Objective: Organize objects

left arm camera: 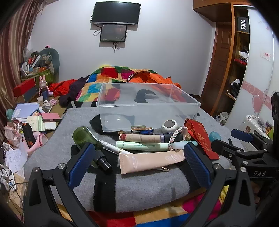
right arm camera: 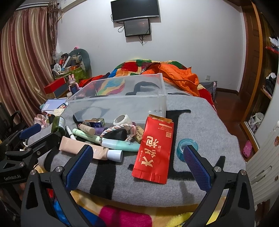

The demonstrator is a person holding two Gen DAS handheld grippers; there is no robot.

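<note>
A clear plastic box (left arm camera: 148, 111) (right arm camera: 118, 104) stands empty on the grey blanket (left arm camera: 136, 192) (right arm camera: 200, 122). In front of it lies a heap: green bottle (left arm camera: 83, 137) (right arm camera: 58, 124), white pen (left arm camera: 111, 147), mint tube (left arm camera: 141, 145) (right arm camera: 85, 135), peach tube (left arm camera: 151, 161) (right arm camera: 69, 144), braided hair tie (left arm camera: 176, 135) (right arm camera: 120, 130), red packet (left arm camera: 202, 141) (right arm camera: 154, 150), blue tape roll (left arm camera: 214, 136) (right arm camera: 187, 147). My left gripper (left arm camera: 139, 157) (right arm camera: 38, 136) is open, pads either side of the peach tube and apart from it. My right gripper (right arm camera: 137, 164) (left arm camera: 233, 141) is open near the red packet, holding nothing.
A colourful quilt (right arm camera: 136, 64) and an orange jacket (left arm camera: 151, 78) (right arm camera: 179, 76) lie behind the box. Books and clutter (left arm camera: 33, 118) cover the floor at the left. A wardrobe (left arm camera: 240, 61) stands at the right. Two screens (right arm camera: 136, 10) hang on the far wall.
</note>
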